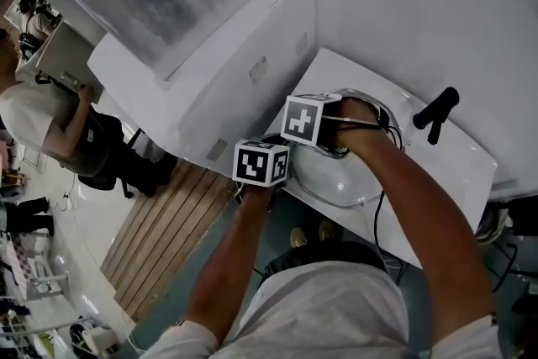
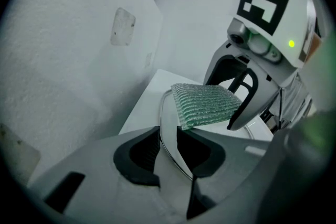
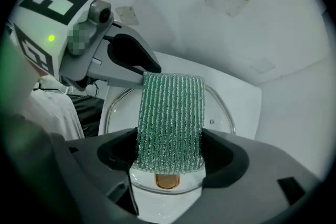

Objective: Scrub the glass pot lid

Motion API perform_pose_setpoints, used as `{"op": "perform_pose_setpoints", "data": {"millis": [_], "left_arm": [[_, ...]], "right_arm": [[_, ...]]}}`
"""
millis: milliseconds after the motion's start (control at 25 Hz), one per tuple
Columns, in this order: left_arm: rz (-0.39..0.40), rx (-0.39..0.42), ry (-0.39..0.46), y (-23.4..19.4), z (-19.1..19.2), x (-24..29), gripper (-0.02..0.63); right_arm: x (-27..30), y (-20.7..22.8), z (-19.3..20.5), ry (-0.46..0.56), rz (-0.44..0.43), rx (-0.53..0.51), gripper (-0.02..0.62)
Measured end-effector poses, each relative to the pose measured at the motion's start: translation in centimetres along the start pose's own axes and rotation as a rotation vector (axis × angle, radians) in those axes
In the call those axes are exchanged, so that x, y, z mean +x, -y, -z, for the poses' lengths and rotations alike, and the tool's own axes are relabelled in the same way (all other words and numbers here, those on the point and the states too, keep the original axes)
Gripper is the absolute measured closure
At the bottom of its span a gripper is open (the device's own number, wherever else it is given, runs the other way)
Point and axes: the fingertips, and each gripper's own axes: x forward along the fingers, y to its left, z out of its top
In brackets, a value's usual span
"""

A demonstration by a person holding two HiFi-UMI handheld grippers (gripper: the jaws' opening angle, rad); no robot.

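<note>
Your left claw [image 2: 168,136] is clamping the edge of the glass pot lid [image 2: 169,115]. Its two dark pads are sitting close together, and the lid's metal rim is running up between them and curving away across the white counter [image 1: 437,172]. From that claw, the lid is stretching forward and to the right.

Your right claw [image 3: 169,148] is pointing down over the lid and gripping a green scrubbing pad [image 3: 170,113] between its jaws. The pad is sticking out past the fingertips toward the glass. The lid is lying directly beneath this claw, with its rim arcing out on both sides of the pad and its brownish knob [image 3: 167,181] showing just under the pad's near end. The pad's lower edge seems to be resting on the dome, though the left gripper view is too blurred there to be sure of contact.

In the head view, the two claws are working close together, the left at the lid's left rim and the right above its middle.
</note>
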Motion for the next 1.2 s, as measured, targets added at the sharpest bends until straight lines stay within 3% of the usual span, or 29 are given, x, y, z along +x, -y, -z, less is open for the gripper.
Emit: {"op": "perform_pose_setpoints", "data": {"millis": [200, 400, 880, 1200], "left_arm": [[0.001, 0.005, -0.001, 0.0, -0.1, 0.1, 0.494], [-0.005, 0.015, -0.003, 0.1, 0.0, 0.1, 0.494], [-0.003, 0.024, 0.001, -0.1, 0.0, 0.0, 0.494], [0.001, 0.008, 0.01, 0.0, 0.0, 0.0, 0.494]], "right_arm": [[-0.3, 0.3, 0.7, 0.142, -0.085, 0.14, 0.247], [-0.8, 1.5, 4.0, 0.264, -0.147, 0.325, 0.247], [-0.3, 3.3, 10.3, 0.516, -0.201, 0.804, 0.247], [-0.2, 3.3, 11.3, 0.656, -0.252, 0.981, 0.247]]}}
